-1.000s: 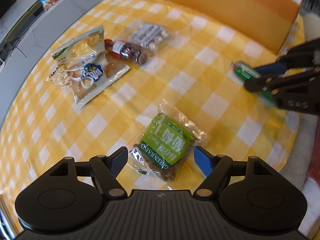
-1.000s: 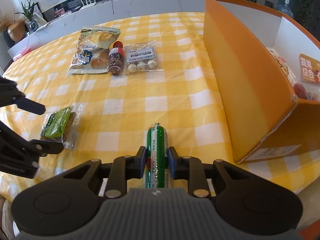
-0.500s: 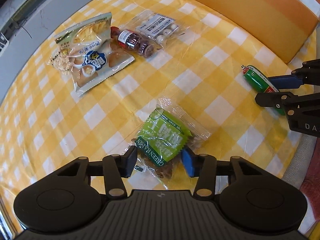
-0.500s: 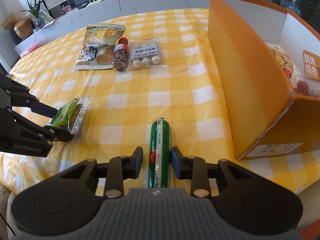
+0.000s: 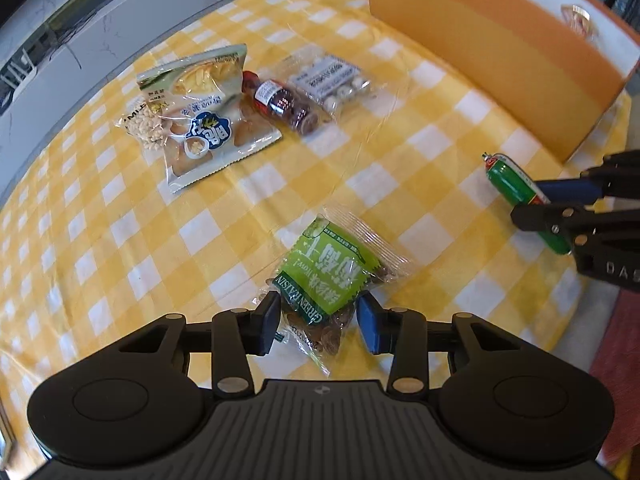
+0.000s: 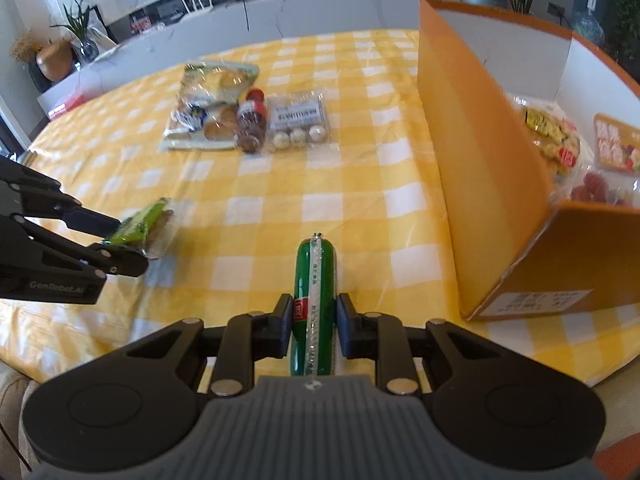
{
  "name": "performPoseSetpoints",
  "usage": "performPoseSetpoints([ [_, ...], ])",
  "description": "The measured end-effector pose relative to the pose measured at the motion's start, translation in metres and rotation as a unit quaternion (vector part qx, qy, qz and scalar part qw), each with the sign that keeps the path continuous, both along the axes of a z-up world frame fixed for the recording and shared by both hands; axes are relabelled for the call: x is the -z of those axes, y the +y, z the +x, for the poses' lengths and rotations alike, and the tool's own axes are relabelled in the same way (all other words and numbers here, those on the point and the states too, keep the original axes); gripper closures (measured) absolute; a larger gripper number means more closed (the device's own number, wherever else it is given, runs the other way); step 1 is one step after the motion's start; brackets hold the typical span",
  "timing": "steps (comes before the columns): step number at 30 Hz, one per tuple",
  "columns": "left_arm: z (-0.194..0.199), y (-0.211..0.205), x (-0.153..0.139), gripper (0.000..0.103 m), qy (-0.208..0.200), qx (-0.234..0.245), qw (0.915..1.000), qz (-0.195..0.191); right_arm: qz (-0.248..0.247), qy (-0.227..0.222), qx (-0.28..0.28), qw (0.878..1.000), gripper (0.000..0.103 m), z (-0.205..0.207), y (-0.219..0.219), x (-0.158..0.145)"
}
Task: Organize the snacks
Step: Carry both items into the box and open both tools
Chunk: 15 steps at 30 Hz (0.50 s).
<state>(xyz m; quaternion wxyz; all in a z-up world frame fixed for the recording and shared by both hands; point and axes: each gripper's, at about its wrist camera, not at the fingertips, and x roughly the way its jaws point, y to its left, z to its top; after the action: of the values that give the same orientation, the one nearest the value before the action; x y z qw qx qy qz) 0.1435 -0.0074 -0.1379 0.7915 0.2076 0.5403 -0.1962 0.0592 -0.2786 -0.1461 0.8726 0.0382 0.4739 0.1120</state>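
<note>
My left gripper (image 5: 318, 318) is shut on the near end of a green raisin packet (image 5: 328, 276), lifted a little off the yellow checked tablecloth; it also shows in the right wrist view (image 6: 140, 228). My right gripper (image 6: 314, 320) is shut on a green sausage stick (image 6: 316, 292), which also shows in the left wrist view (image 5: 520, 192), held above the cloth. An orange cardboard box (image 6: 480, 168) stands to the right with several snack packs inside.
At the far side lie a chip bag (image 5: 200, 120), a dark red jar (image 5: 284, 104) on its side and a clear packet of white balls (image 5: 332, 84). The table edge (image 6: 540, 360) runs close below both grippers. A white counter stands behind.
My left gripper has closed on the raisin packet and raised it slightly. My right gripper has lifted the sausage stick off the cloth and stays shut on it.
</note>
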Motion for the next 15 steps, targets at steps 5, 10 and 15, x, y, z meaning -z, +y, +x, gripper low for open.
performPoseSetpoints([
  [5, -0.004, -0.004, -0.019, 0.057, -0.016, -0.003, 0.9996, -0.024, 0.009, -0.023, 0.006, 1.000, 0.082, -0.009, -0.007, -0.023],
  [10, -0.009, -0.010, -0.048, 0.058, -0.051, -0.003, 0.9977, -0.045, 0.026, -0.050, 0.015, 0.998, 0.082, -0.021, -0.018, -0.047],
  [15, -0.016, -0.028, -0.087, 0.058, -0.081, 0.006, 0.9932, -0.083, 0.037, -0.082, 0.016, 0.996, 0.082, -0.029, -0.031, -0.075],
])
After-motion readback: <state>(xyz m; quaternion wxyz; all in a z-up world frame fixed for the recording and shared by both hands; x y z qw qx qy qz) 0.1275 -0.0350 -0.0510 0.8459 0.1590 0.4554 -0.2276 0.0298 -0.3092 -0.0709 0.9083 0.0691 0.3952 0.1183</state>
